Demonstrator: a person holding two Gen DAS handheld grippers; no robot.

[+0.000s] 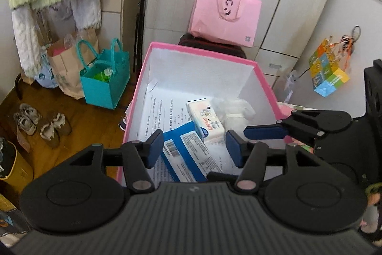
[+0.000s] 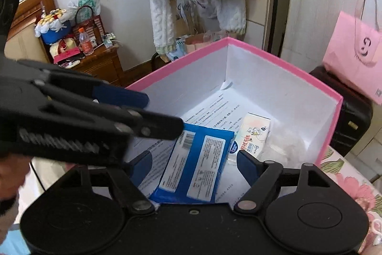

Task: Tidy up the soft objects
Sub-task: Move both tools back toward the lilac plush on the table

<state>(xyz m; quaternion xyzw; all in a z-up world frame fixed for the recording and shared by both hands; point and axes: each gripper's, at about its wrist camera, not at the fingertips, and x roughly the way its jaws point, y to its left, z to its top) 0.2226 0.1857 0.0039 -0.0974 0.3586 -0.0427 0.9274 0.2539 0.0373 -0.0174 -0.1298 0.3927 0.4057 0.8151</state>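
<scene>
Both grippers are hovering over the pink-rimmed cardboard box (image 1: 267, 78), its white walls smooth and square. The left gripper (image 1: 194, 146) is standing partly open, blue pads clear of everything, nothing between them. The right gripper (image 2: 194, 165) is spread wider, also gripping nothing, with the glossy blue wipes pack (image 2: 198, 159) lying flat between its fingers near the box's front edge. Beside it a soft rectangular tissue pack (image 2: 253, 135) is resting on printed paper sheets (image 2: 214, 104), and crumpled white tissue (image 2: 284, 145) is sitting against the right wall.
</scene>
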